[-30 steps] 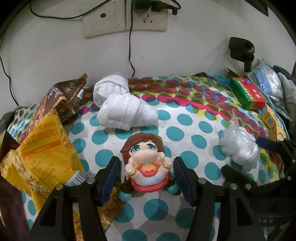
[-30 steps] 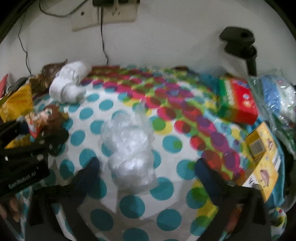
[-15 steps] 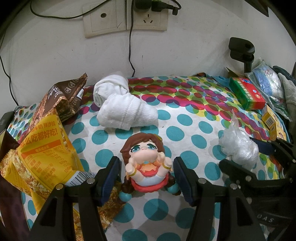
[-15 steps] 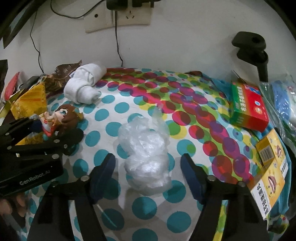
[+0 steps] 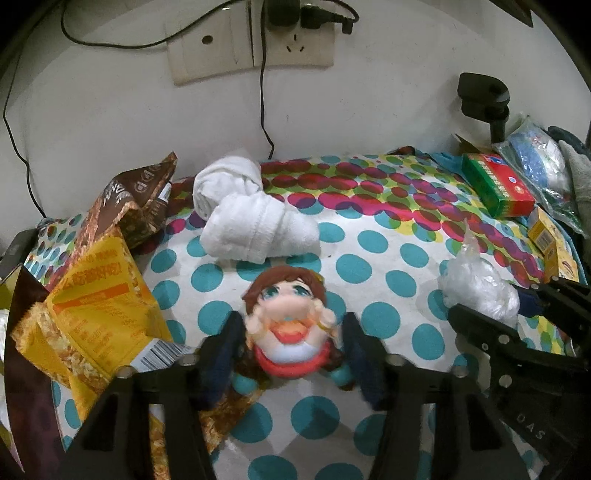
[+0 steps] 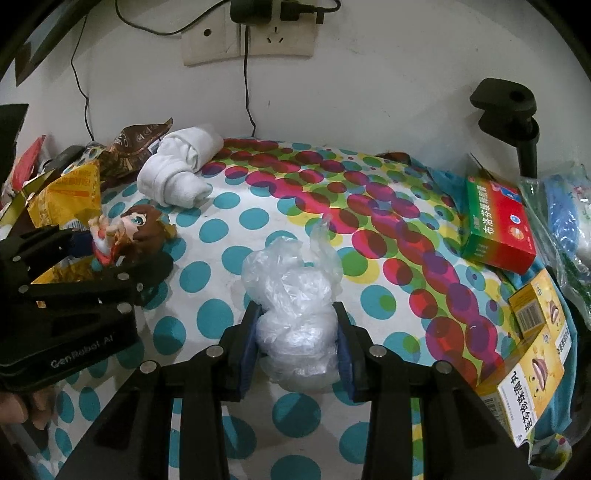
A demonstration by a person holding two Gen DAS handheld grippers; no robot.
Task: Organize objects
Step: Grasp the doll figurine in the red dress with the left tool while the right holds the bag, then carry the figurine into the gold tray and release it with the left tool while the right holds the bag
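A doll figurine with brown hair and a red skirt sits between the fingers of my left gripper, which are closed against its sides; it is tilted back and blurred. It also shows in the right wrist view. A crumpled clear plastic bag lies on the polka-dot cloth. My right gripper is shut on the bag, its blue pads pressing both sides. The bag also shows in the left wrist view.
A rolled white towel lies behind the doll. Yellow and brown snack bags crowd the left. A green-red box, yellow boxes and a plastic packet line the right. A black clamp and wall sockets stand behind.
My right gripper moved in over the plastic bag and closed on it. My left gripper tightened on the doll, which tipped back and rose slightly.
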